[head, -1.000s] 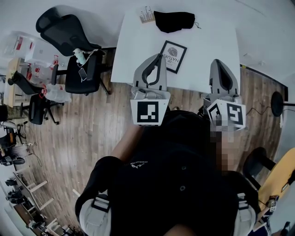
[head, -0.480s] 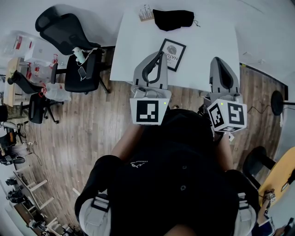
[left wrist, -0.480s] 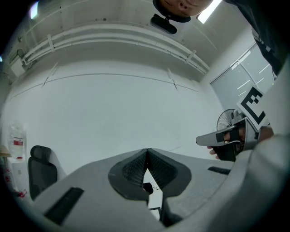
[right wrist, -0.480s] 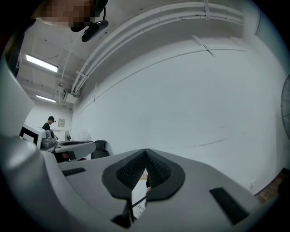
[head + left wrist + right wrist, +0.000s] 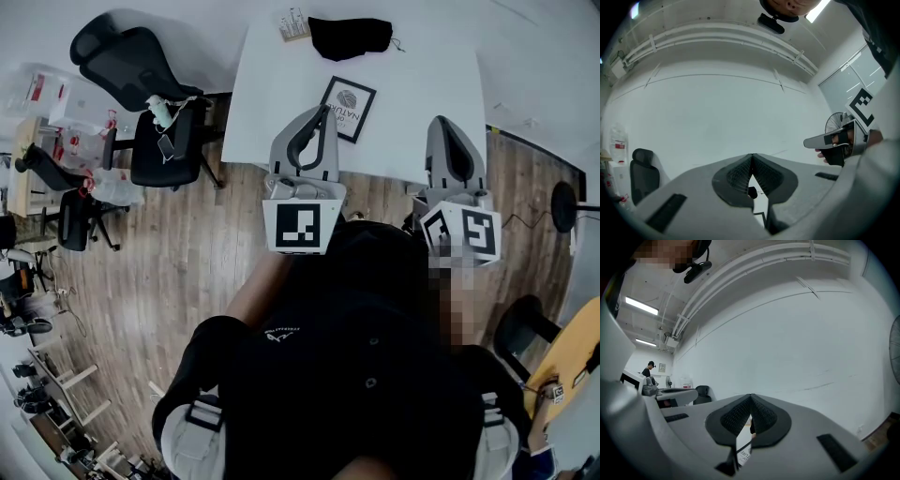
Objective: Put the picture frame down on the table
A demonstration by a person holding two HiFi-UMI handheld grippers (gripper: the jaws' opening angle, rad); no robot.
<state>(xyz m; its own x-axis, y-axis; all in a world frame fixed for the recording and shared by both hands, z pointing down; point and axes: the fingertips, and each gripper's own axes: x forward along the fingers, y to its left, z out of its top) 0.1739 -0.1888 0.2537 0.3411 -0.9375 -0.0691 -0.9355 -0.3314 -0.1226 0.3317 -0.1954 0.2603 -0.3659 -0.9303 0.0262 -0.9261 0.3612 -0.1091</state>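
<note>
Black pouch (image 5: pixel 351 37) lies beyond picture frame (image 5: pixel 349 110) on table (image 5: pixel 427 98).

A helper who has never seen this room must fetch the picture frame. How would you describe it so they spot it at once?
Find the white table beside the black office chairs. Toward its near edge, left of centre, lies the picture frame. Unlike the black cloth and small box at the far edge, it is a black-rimmed rectangle around a white print with a dark round design.
</note>
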